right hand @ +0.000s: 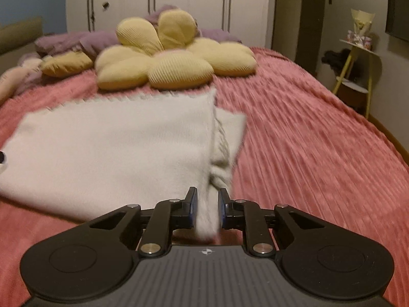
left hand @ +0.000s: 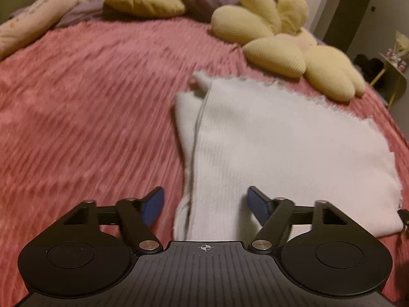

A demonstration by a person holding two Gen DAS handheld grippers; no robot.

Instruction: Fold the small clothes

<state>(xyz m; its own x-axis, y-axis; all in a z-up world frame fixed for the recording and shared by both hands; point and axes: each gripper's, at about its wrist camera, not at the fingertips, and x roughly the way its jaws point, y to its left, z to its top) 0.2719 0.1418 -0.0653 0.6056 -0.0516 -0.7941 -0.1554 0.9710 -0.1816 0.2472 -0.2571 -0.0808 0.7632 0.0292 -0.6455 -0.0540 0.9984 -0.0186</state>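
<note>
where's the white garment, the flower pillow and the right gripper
white garment (left hand: 268, 148), left wrist view, flat middle
flower pillow (right hand: 176, 69), right wrist view, front petal
right gripper (right hand: 207, 204), right wrist view, between fingertips

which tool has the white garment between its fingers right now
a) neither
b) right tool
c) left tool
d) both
b) The right tool has its fingers drawn in close on a bunched corner of the white garment, while the left tool stands wide open above the garment's edge, gripping nothing.
</note>
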